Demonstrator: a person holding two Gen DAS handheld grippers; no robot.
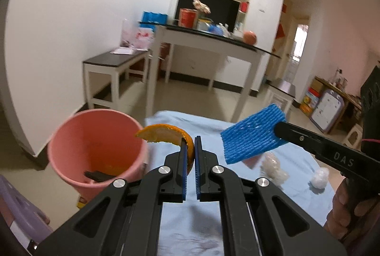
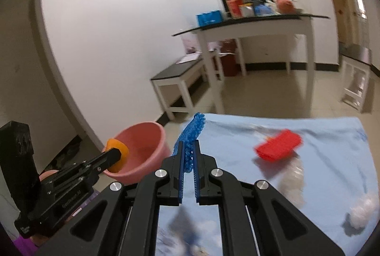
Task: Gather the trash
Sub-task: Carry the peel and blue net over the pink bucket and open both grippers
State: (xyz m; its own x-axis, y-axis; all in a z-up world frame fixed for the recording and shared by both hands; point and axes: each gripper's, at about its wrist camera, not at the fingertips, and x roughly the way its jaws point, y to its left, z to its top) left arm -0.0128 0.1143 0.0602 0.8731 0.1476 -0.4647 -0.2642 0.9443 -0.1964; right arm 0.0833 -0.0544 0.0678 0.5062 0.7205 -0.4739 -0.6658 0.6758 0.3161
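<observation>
Left tongs (image 1: 189,144) clamped on orange peel (image 1: 166,133), pink bucket (image 1: 95,149) just left of them. Right tongs (image 2: 189,149) clamped on blue foam net (image 2: 191,134); red net (image 2: 277,145) on table (image 2: 320,172) to their right.

A table covered by a light blue cloth (image 2: 237,134) carries the trash. On the cloth lie a red foam net (image 2: 277,145), a crumpled clear plastic wrapper (image 2: 293,178) just beside it, and a white wad (image 2: 359,215) beyond the wrapper.
</observation>
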